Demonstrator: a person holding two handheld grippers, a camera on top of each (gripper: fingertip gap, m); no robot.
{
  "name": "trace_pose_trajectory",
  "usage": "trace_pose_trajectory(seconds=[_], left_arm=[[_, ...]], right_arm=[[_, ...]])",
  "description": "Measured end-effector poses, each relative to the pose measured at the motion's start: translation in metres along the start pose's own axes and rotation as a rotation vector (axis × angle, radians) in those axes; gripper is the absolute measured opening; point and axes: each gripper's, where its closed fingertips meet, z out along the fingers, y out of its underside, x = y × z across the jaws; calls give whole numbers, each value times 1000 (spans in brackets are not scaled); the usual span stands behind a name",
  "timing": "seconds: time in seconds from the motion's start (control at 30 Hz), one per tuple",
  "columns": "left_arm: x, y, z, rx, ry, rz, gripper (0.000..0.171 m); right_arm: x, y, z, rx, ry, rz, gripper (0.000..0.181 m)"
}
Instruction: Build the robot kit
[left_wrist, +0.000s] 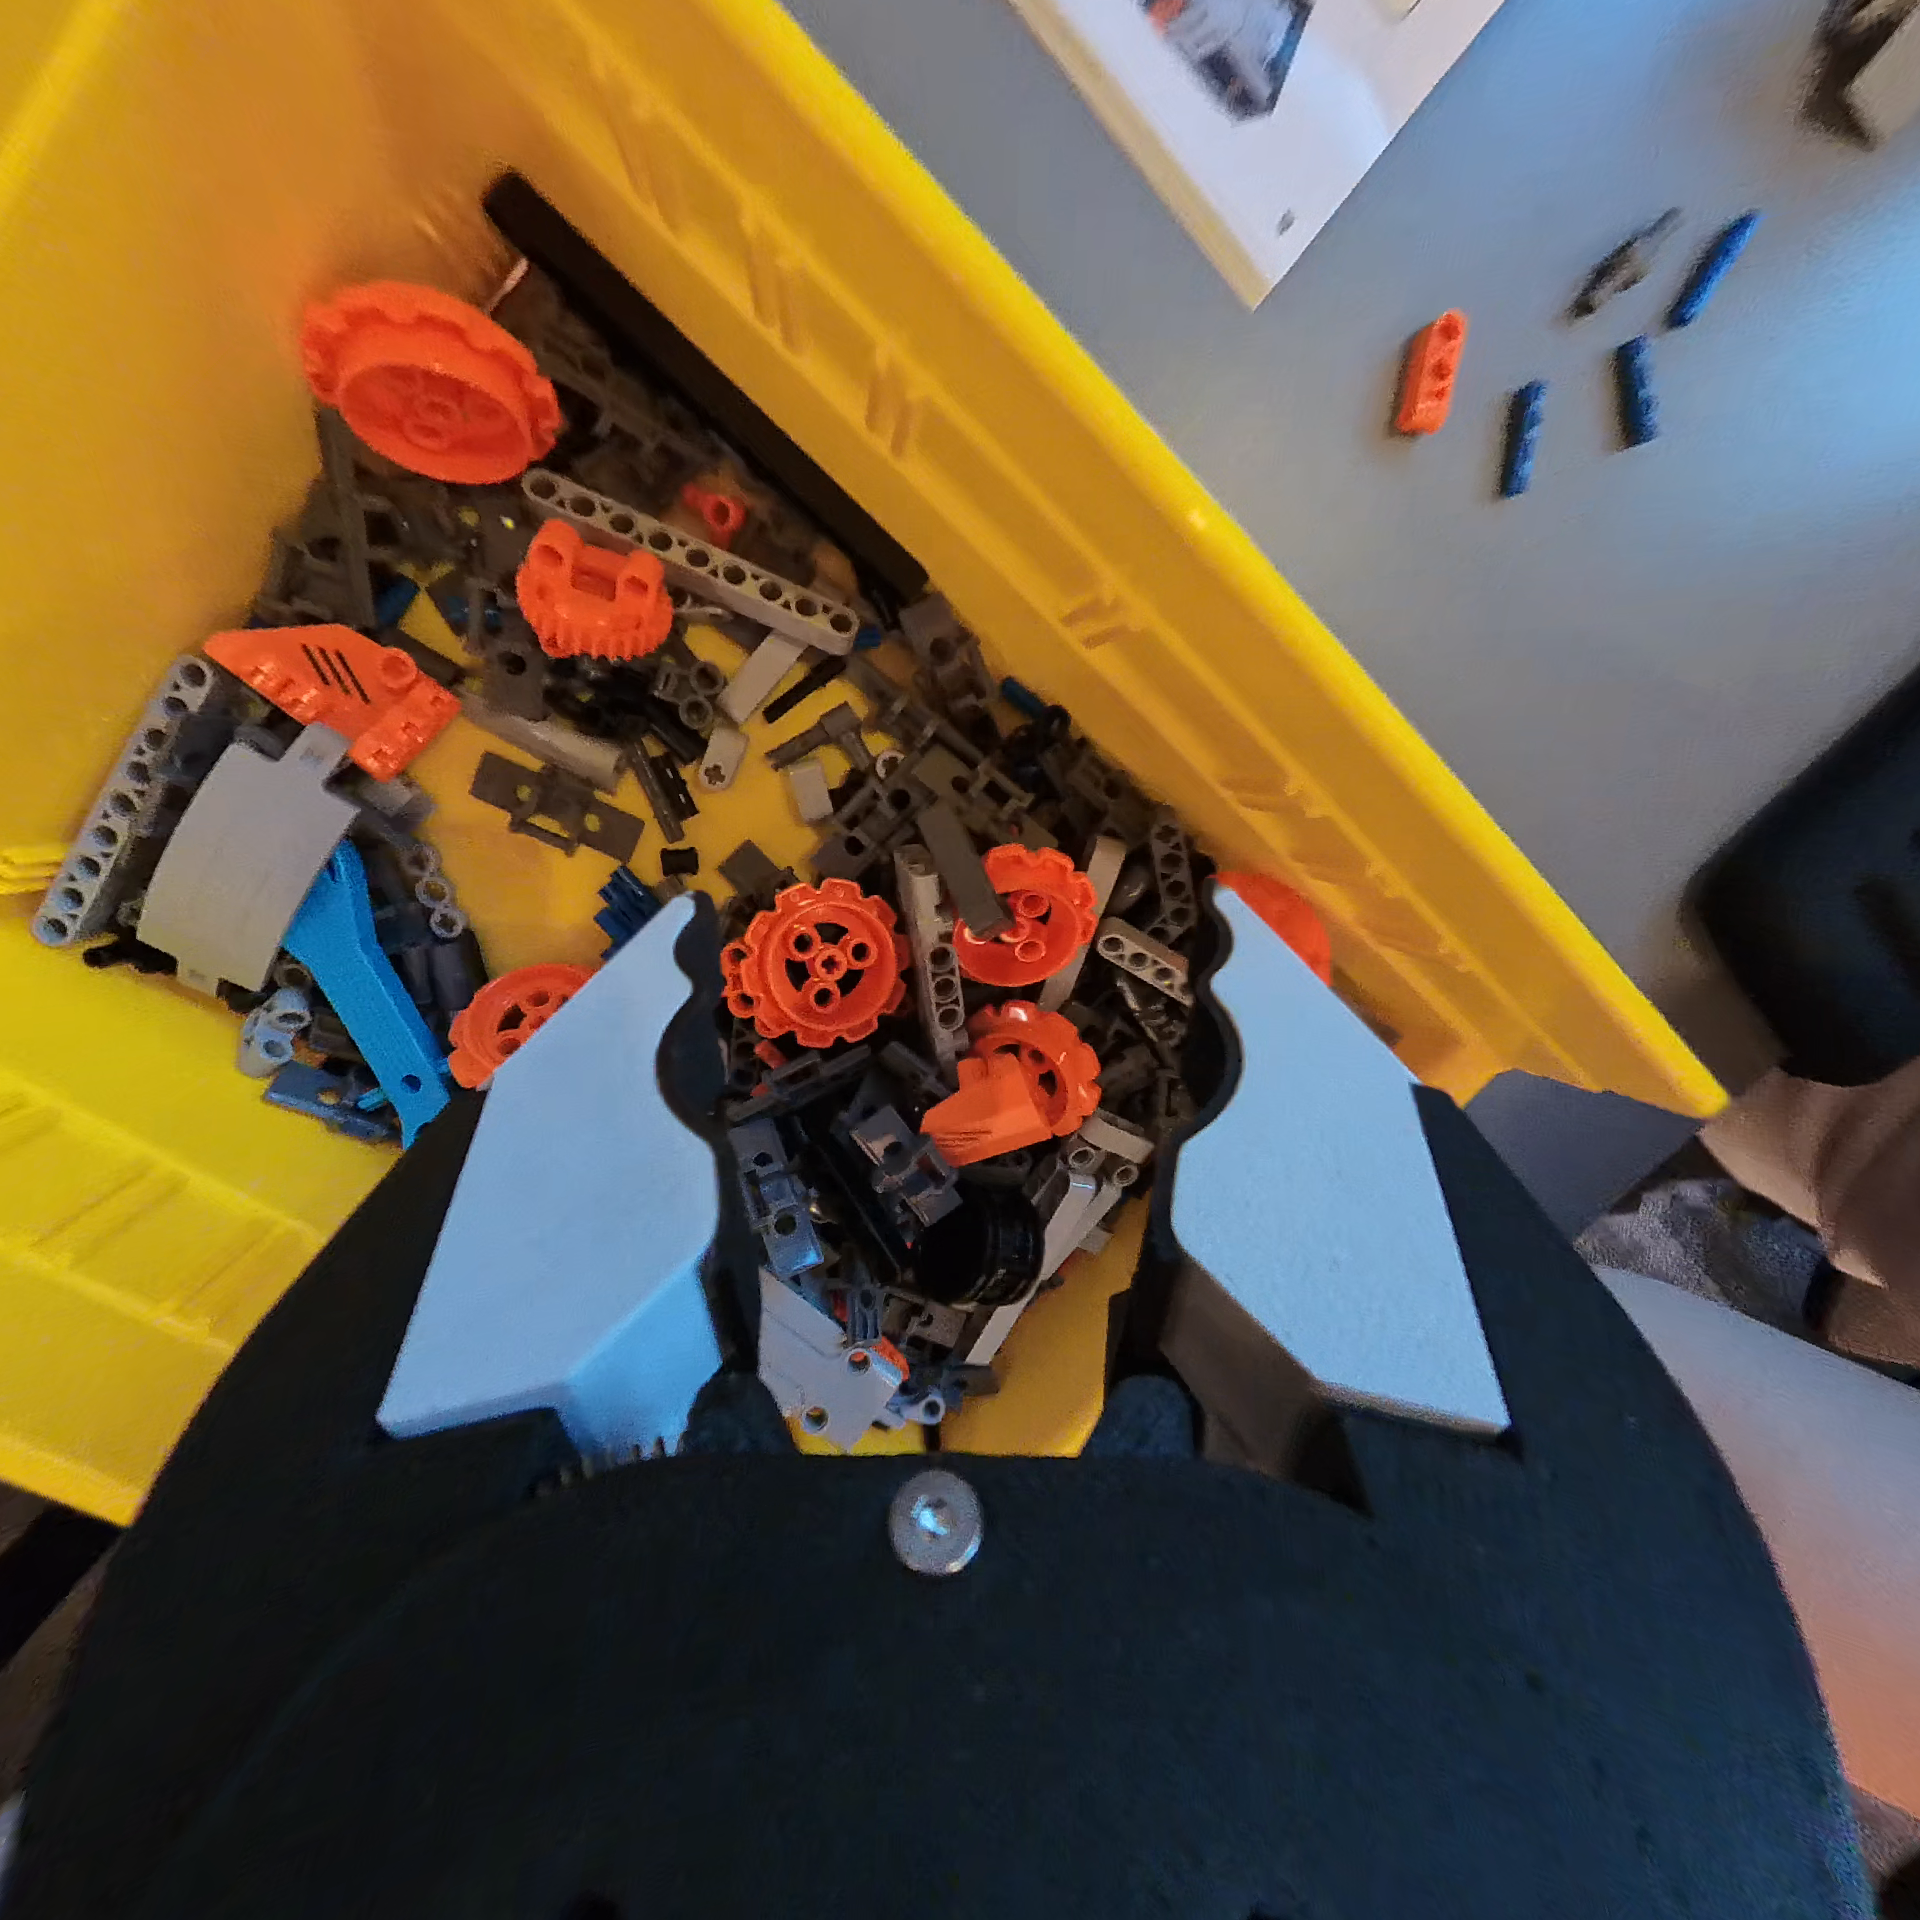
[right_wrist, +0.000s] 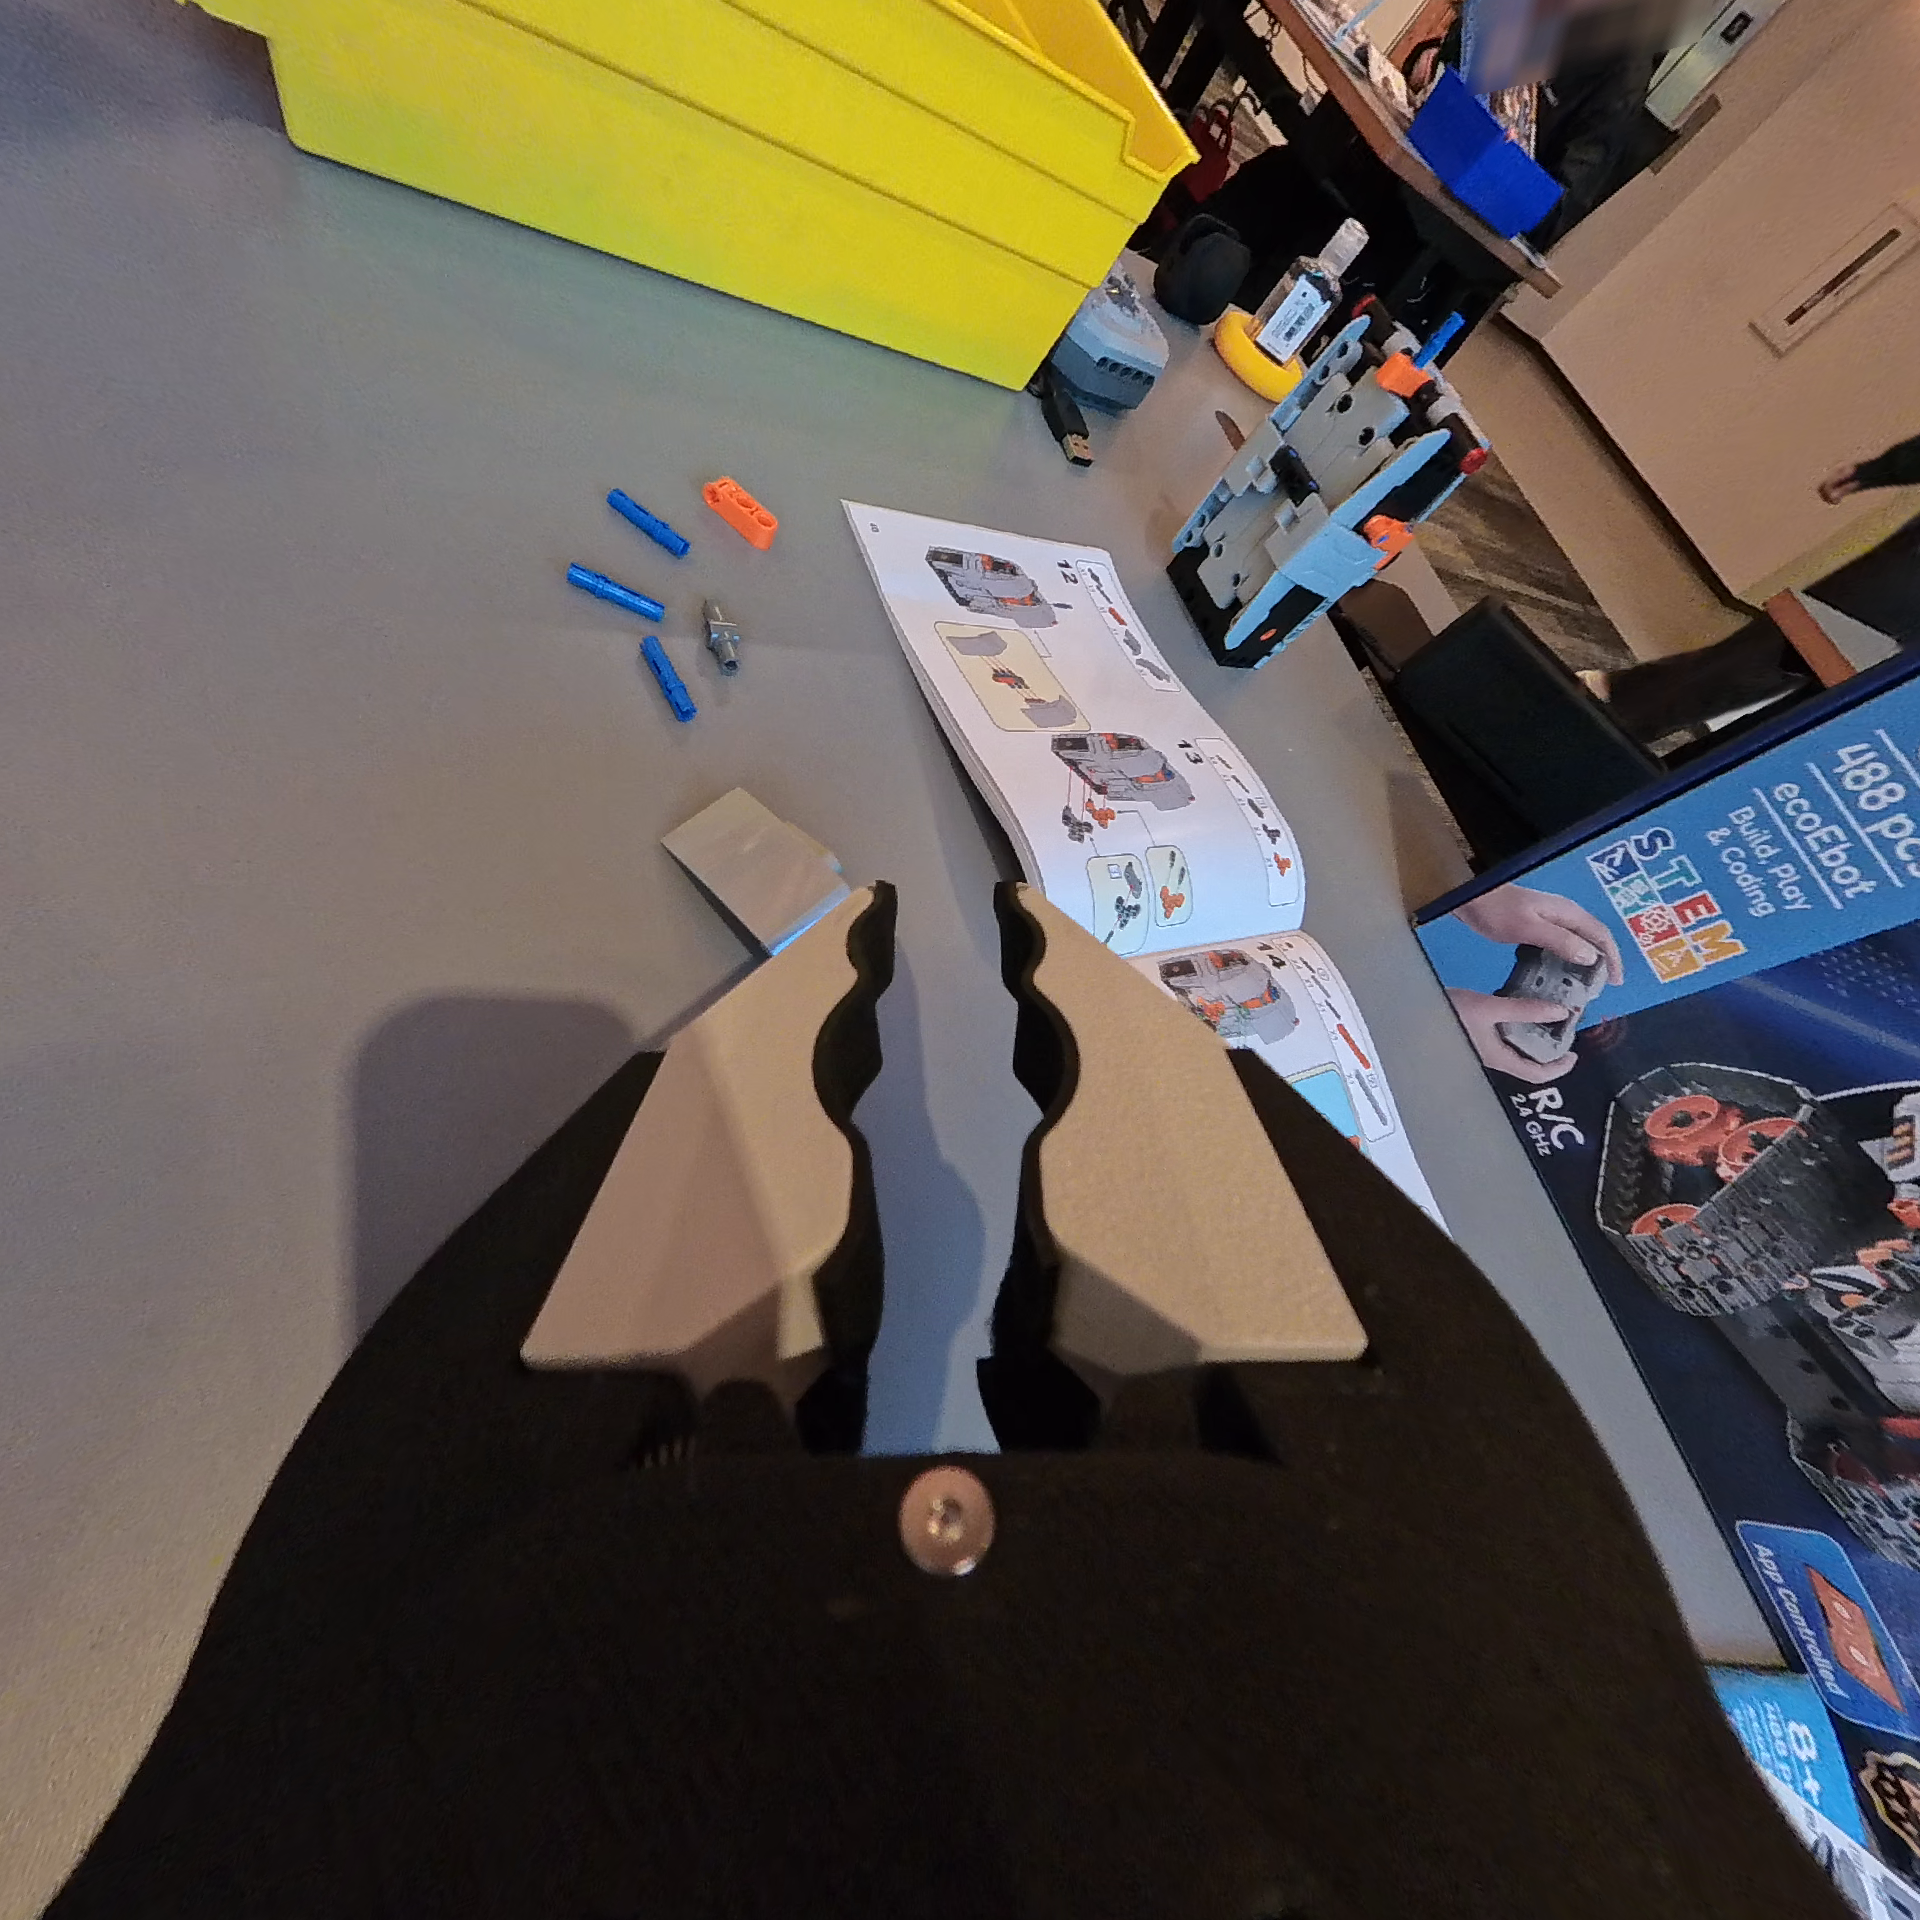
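Note:
My left gripper (left_wrist: 954, 899) is open and empty, low inside a yellow bin (left_wrist: 935, 343) over a heap of grey, black and orange building parts. An orange gear wheel (left_wrist: 816, 961) lies between its fingertips, with two more orange wheels (left_wrist: 1023, 914) beside it. My right gripper (right_wrist: 945, 894) is narrowly open and empty above the grey table (right_wrist: 312, 623). A flat grey panel (right_wrist: 753, 862) lies just left of its left fingertip. An open instruction booklet (right_wrist: 1091, 748) lies just to its right.
Three blue pins (right_wrist: 613, 592), a small orange beam (right_wrist: 740, 511) and a grey connector (right_wrist: 720, 634) lie on the table. A partly built model (right_wrist: 1320, 499), a grey hub with a cable (right_wrist: 1107, 348) and a blue product box (right_wrist: 1714, 1091) stand to the right. The yellow bin (right_wrist: 675, 187) is at the back. The grippers' ends are close to 30 cm from one another.

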Motion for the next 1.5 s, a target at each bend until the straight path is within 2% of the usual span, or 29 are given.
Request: trace_pose_trajectory(seconds=[0.33, 0.43, 0.53, 0.57, 0.67, 0.77, 0.87, 0.9, 1.03, 1.07, 1.1, 1.2, 1.23, 1.3, 1.37, 1.43, 1.5], left_arm=[[3, 22, 24, -222, 12, -71, 92], [-3, 25, 28, -282, -45, -79, 94], [-12, 35, 33, -392, -114, -92, 90], [-14, 39, 35, -425, -115, -107, 94], [-20, 41, 33, -426, -123, -169, 93], [-37, 48, 27, -428, -194, -185, 83], [-71, 56, 14, -418, -362, -211, 39], [-76, 56, 12, -395, -369, -217, 29], [-91, 43, 7, -250, -367, -268, 25], [-97, 39, 2, -207, -391, -291, 12], [-102, 36, -3, -165, -414, -310, 10], [-78, 23, -9, -40, -255, -326, 61], [-64, 23, -13, -24, -201, -307, 67], [-22, 30, -16, -23, -44, -222, 67], [18, 48, -16, -96, 70, -131, 72], [26, 56, -17, -159, 23, -100, 79], [26, 45, -20, -159, -23, -130, 84]], right_arm=[[-3, 1, 2, -7, -14, -11, 19], [-3, 2, 2, -7, -17, -12, 19], [-3, 3, 3, -12, -19, -12, 19], [-3, 3, 3, -12, -20, -12, 19], [-3, 3, 2, -11, -20, -14, 19], [-4, 3, 3, -12, -23, -13, 19], [-5, 3, 3, -15, -28, -16, 19], [-5, 3, 3, -15, -28, -18, 19], [-6, 3, 4, -15, -30, -17, 19], [-6, 3, 4, -16, -31, -16, 19], [-6, 4, 4, -16, -31, -17, 19], [-6, 4, 3, -18, -30, -20, 19], [-6, 4, 3, -17, -30, -19, 19], [-6, 4, 3, -15, -31, -18, 19], [-6, 3, 3, -14, -33, -16, 19], [-7, 3, 3, -14, -37, -18, 19], [-8, 3, 4, -17, -41, -22, 19]])
